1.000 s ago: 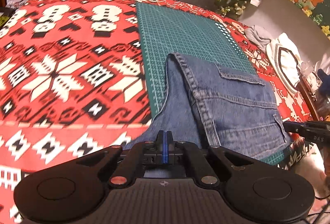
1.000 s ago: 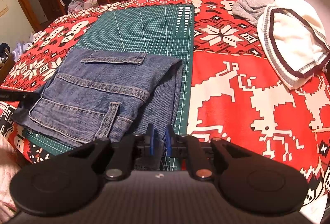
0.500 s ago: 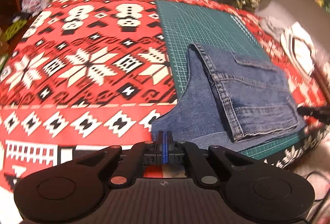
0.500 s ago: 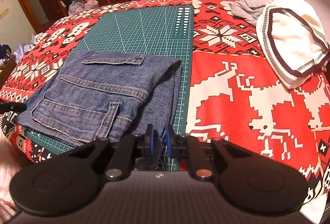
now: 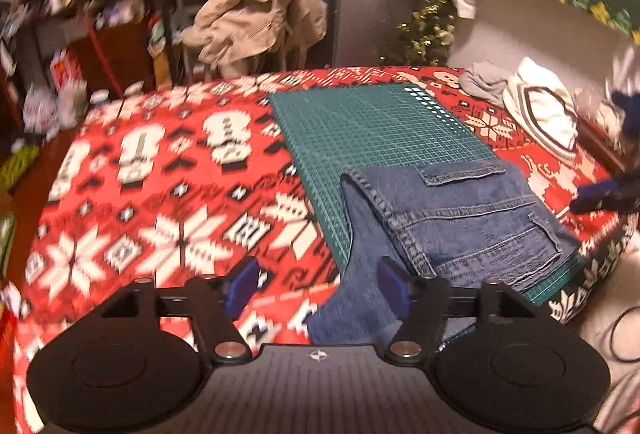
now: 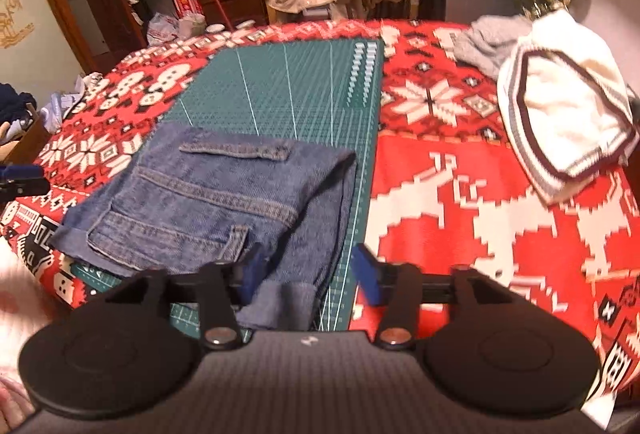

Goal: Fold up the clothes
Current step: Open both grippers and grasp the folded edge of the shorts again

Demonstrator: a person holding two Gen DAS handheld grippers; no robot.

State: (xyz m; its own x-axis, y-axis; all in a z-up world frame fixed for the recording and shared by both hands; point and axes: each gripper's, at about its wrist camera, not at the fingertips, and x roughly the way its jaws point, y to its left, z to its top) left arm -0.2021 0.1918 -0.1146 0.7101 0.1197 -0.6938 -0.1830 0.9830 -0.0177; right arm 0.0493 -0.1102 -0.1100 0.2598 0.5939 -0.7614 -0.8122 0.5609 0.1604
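Lying under both just-opened, wide, empty claws (image 5: 318, 284) (image 6: 308, 268): folded jeans (image 6: 208, 194).

The far half of the green mat (image 6: 280, 90) lies bare, and so does the red cloth (image 5: 160, 194) left of it. Folded jeans (image 6: 216, 194) fill the mat's near end; a white sweater (image 6: 560, 114) and grey garment (image 6: 480, 42) crowd the far right corner.

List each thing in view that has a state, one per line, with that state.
jeans: folded, lying flat, mostly on the green cutting mat, near edge hanging off it.
left gripper: open, jaws just opened, pads clear of the denim below.
right gripper: open, jaws just opened, nothing pinched.
white sweater: unfolded, bunched on the tablecloth.
grey garment: crumpled, unfolded.
green cutting mat: flat on the tablecloth.
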